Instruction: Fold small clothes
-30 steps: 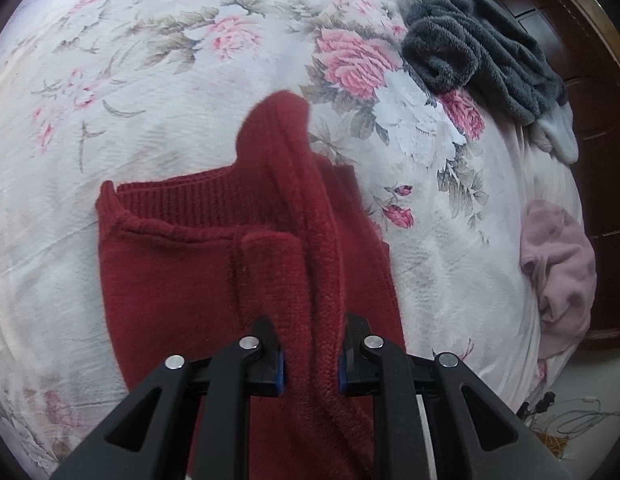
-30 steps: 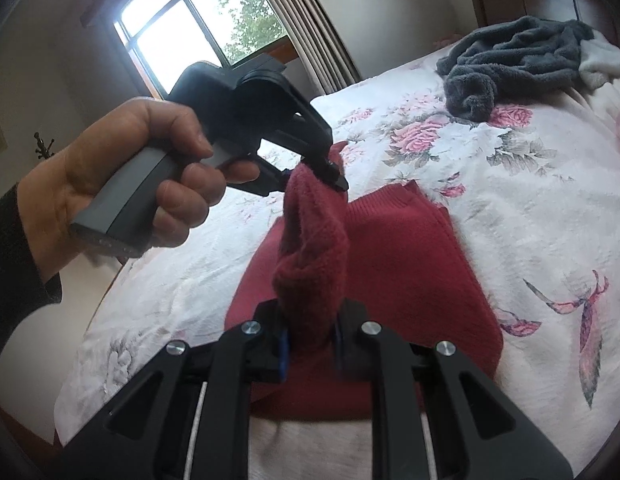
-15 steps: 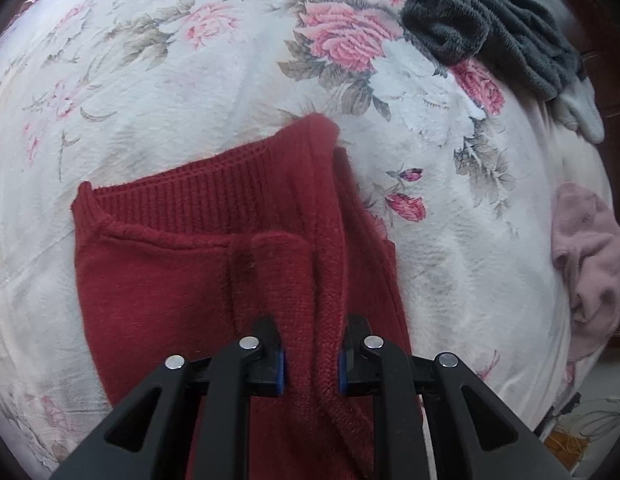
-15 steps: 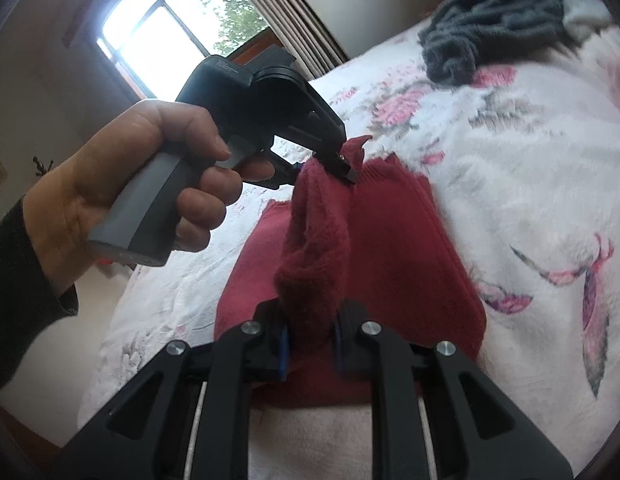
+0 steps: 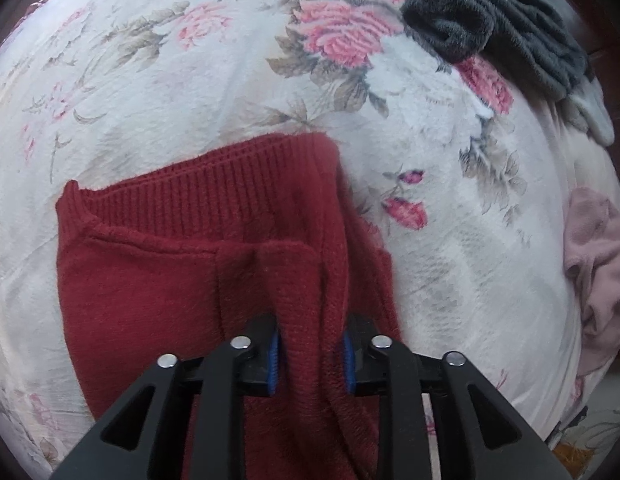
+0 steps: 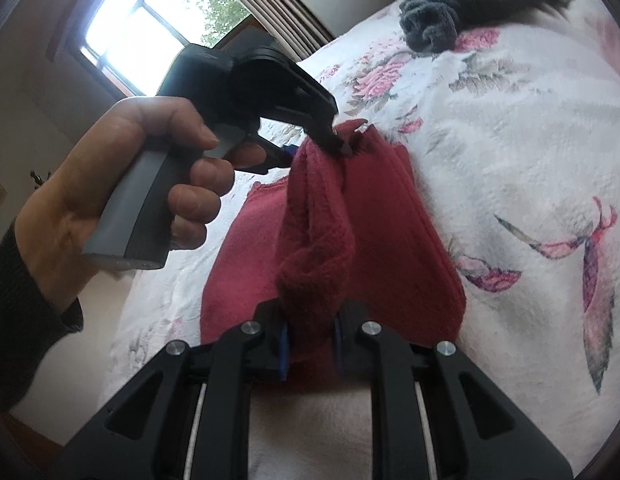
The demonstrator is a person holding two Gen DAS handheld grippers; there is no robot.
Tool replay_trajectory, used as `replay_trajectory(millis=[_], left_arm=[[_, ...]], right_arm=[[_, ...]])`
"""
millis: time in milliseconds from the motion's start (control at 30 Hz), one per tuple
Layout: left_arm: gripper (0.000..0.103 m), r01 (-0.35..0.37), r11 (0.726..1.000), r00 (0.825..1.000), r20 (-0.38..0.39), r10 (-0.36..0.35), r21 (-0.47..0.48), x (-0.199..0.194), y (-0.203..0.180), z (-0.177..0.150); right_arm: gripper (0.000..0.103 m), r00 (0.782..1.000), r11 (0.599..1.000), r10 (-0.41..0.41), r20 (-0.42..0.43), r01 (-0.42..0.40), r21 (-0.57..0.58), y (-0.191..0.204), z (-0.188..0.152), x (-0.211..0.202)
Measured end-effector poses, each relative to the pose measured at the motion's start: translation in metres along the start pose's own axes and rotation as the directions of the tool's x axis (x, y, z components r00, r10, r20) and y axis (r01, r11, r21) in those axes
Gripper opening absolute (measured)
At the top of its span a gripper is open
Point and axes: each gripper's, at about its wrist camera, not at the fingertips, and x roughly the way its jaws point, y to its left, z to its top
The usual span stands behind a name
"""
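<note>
Lower now than a second ago, the raised fold of the red sweater (image 5: 230, 264) has come down toward the bed (image 5: 150, 80): the peak of cloth that stood up ahead of the left tool (image 5: 310, 354) has sunk level with the ribbed hem, and the dark grey garment (image 5: 494, 28) has slid toward the upper right edge of the left wrist view.

The left tool is clenched on a thick ridge of red knit, which runs forward from between its blue pads (image 5: 273, 354) and drapes over the flat part of the sweater. That flat part spreads to the left of the tool, with its ribbed band lying across the far side. A pink garment (image 5: 598, 272) lies bunched well off to the tool's right, near the bed's edge.

In the right wrist view, the right tool (image 6: 309, 346) is likewise grasping a bunched roll of the sweater (image 6: 390, 240) between its pads. The roll stretches ahead and up to the left tool (image 6: 338, 142), whose tips pinch the far end of the same fold. A hand (image 6: 122, 184) in a dark sleeve (image 6: 26, 320) grips that tool's grey handle, to the left of the cloth. The rest of the sweater lies flat on the floral bedspread beneath the roll. The grey garment (image 6: 450, 4) sits far ahead to the right, and a window (image 6: 162, 28) shows beyond the hand.
</note>
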Motion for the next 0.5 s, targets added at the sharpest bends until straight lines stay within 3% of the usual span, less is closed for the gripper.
replay_trajectory(millis=[67,133,200,300,500], left_arm=[[0.035,0.049,0.999,0.998,0.025,-0.049,-0.011,-0.005,-0.001,0.0],[0.038,0.108,0.994,0.993,0.044,-0.107,-0.005,-0.009,-0.004,0.001],[0.042,0.159,0.987,0.985,0.064,-0.158,-0.005,-0.014,-0.003,0.001],[0.045,0.211,0.977,0.974,0.087,-0.208,-0.015,-0.021,0.001,-0.002],[0.054,0.287,0.958,0.948,0.139,-0.285,0.005,-0.049,0.021,-0.019]], right_arm=[[0.016,1.0,0.999,0.015,-0.012,-0.014,0.034,-0.006,0.0,0.001],[0.024,0.999,0.997,0.014,-0.033,-0.012,0.081,-0.016,-0.001,0.003],[0.042,0.999,0.991,0.002,-0.049,0.004,0.131,-0.027,-0.001,0.004],[0.054,0.998,0.982,0.02,-0.053,-0.009,0.19,-0.04,-0.001,0.003],[0.064,0.994,0.96,0.089,-0.06,-0.069,0.272,-0.053,-0.004,0.004]])
